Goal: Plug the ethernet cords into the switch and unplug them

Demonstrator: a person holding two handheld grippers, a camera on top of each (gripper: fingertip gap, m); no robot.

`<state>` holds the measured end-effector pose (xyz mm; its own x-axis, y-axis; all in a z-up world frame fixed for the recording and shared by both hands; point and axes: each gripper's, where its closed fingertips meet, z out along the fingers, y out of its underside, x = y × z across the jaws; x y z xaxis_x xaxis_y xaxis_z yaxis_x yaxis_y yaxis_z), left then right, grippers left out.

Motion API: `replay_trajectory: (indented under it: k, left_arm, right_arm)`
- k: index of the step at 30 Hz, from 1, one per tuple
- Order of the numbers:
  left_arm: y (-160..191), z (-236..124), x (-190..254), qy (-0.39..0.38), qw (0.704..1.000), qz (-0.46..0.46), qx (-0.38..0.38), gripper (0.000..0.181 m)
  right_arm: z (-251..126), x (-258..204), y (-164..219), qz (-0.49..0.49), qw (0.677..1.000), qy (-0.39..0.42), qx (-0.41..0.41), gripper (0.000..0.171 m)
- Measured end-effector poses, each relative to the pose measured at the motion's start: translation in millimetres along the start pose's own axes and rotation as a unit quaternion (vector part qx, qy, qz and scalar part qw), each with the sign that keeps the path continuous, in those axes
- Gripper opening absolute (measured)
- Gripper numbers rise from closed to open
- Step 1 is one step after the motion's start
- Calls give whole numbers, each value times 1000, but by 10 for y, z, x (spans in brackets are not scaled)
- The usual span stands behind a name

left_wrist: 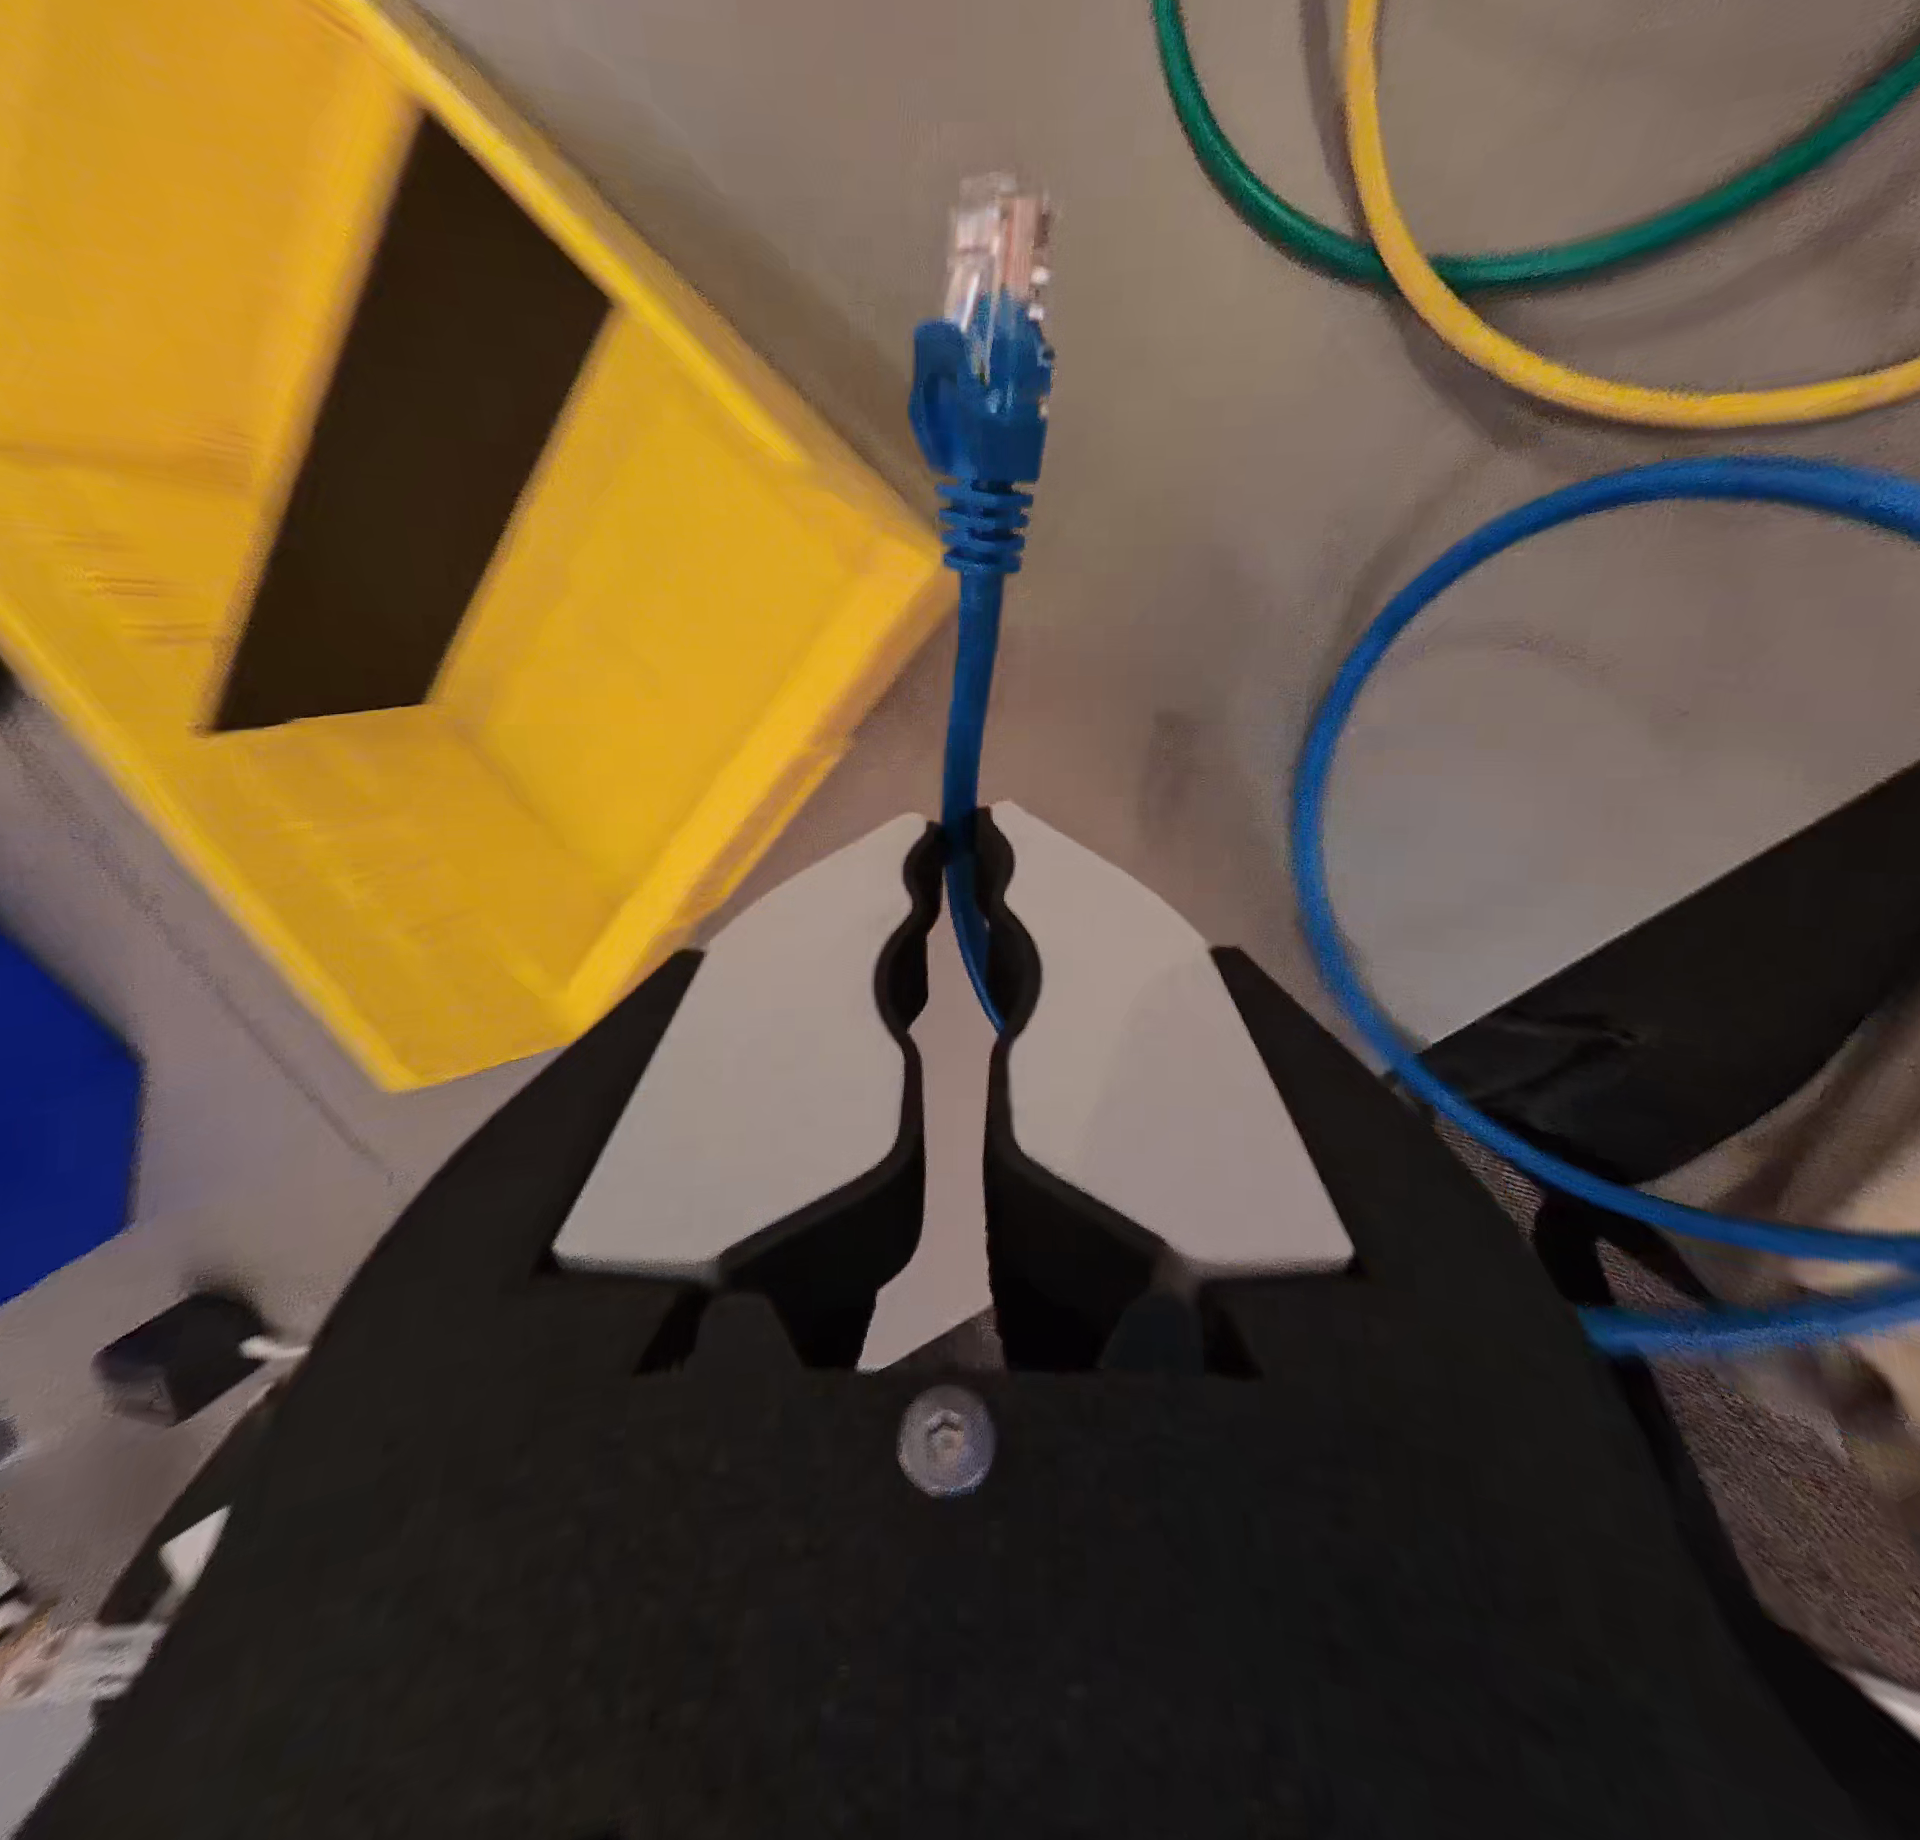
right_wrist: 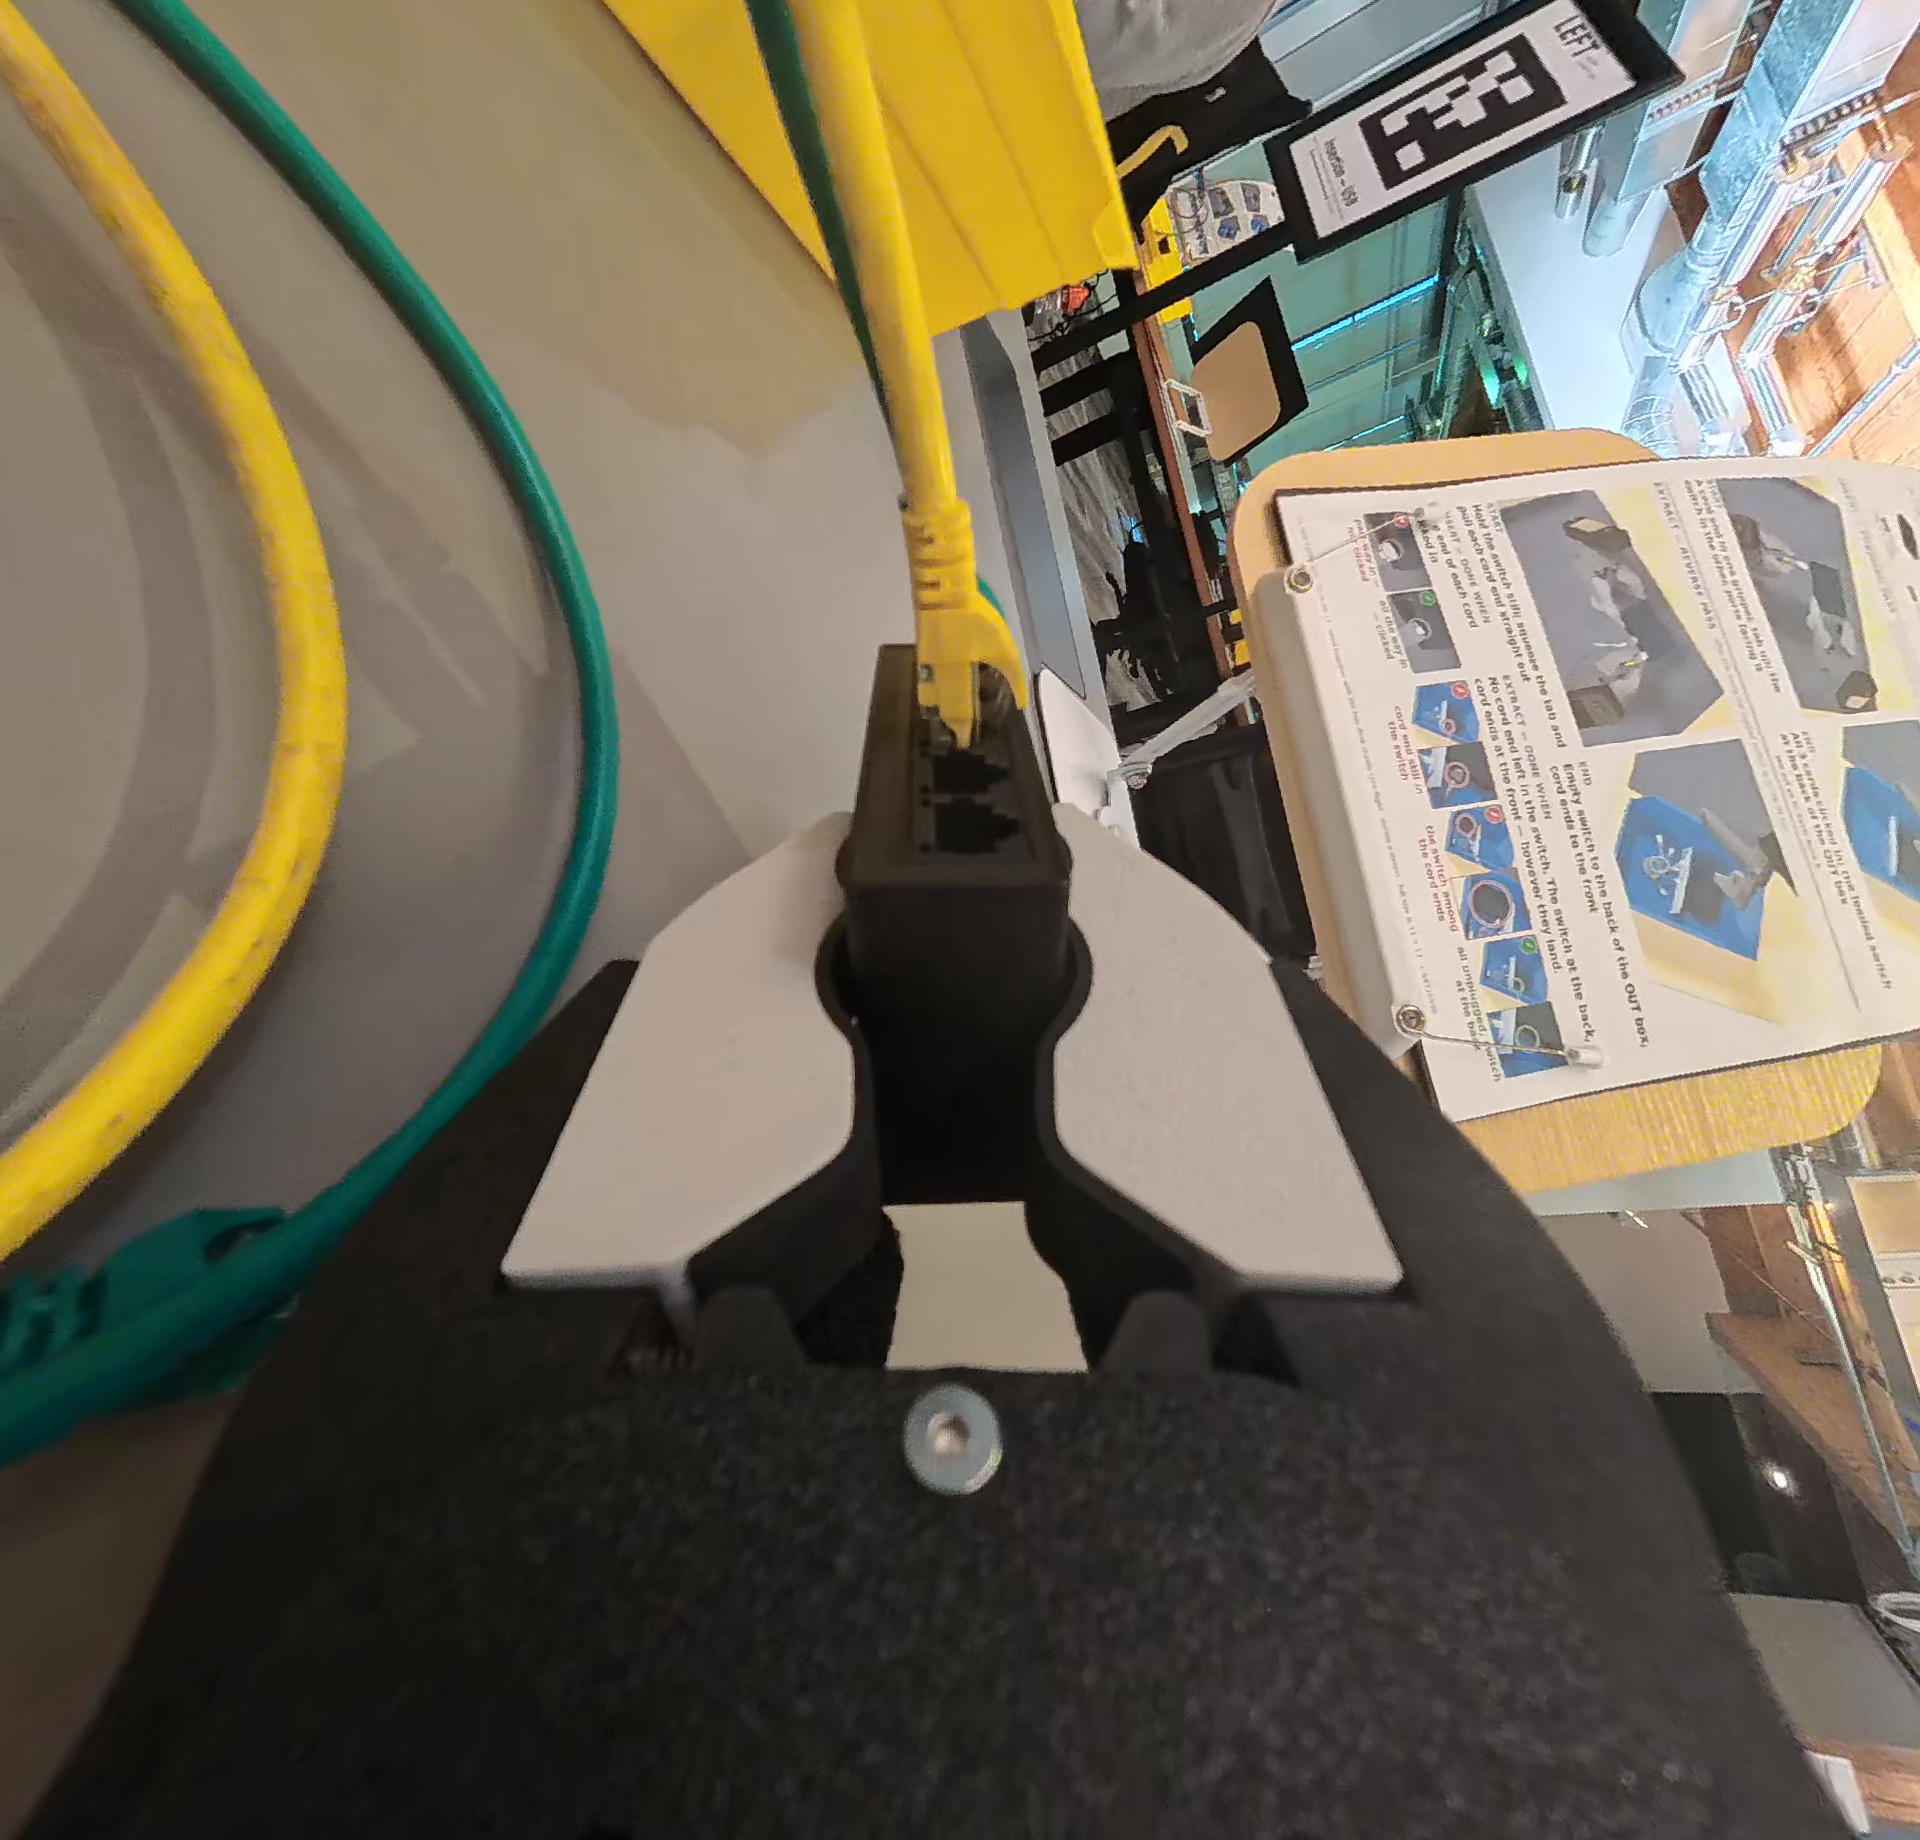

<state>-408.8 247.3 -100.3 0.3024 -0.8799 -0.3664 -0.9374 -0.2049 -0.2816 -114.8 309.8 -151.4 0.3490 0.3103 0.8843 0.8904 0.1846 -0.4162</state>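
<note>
right tongs (right_wrist: 951, 943): nearest the lens in the right wrist view, clenched on the near end of the black switch (right_wrist: 951, 834), which juts out past the tips with its port face turned toward the camera.
switch ports: a row running away from the tongs; the two nearest show as dark, vacant sockets. how many lie beyond them is hard to count.
yellow cord (right_wrist: 914, 419): its plug (right_wrist: 951, 663) sits in a port at the switch's far end, the cord rising away from it, then looping wide to the switch's left.
green cord (right_wrist: 499, 460): loops outside the yellow one, left of the switch; another run passes behind the yellow cord toward the switch's far end, but i cannot tell whether it is plugged in.
left tongs (left_wrist: 961, 834): clenched on the blue cord (left_wrist: 966, 689) a little behind its boot, so the clear plug (left_wrist: 997, 252) stands out ahead of the tips in open air, not yet in any port.
yellow box (left_wrist: 644, 585): just left of the blue plug in the left wrist view, on the grey table (left_wrist: 1195, 585). the switch is not visible in this view.
progress: judged from this, the plugging half is under way: one cord surely seated, the blue one in hand and still to go in.
left to do: seat the blue plug in a vacant port, settle the green, then unplug them all.
</note>
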Motion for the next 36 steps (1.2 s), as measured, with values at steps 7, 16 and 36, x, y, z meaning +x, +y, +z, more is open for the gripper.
replay_trajectory:
  k: [7, 16, 36]
  left_arm:
    - [-98, 687, 680, 98, 993, -29, 52, 5]
    - [-331, 863, 950, 264, 940, -48, 211, 7]
    - [-462, 876, 1159, 353, 885, 159, 257, 19]
  right_arm:
    - [-5, -10, 5, -3, 1000, 0, -2, 30]
    - [17, -19, 16, 11, 1000, -11, -2, 30]
    - [48, -10, 65, 44, 999, -26, -4, 30]
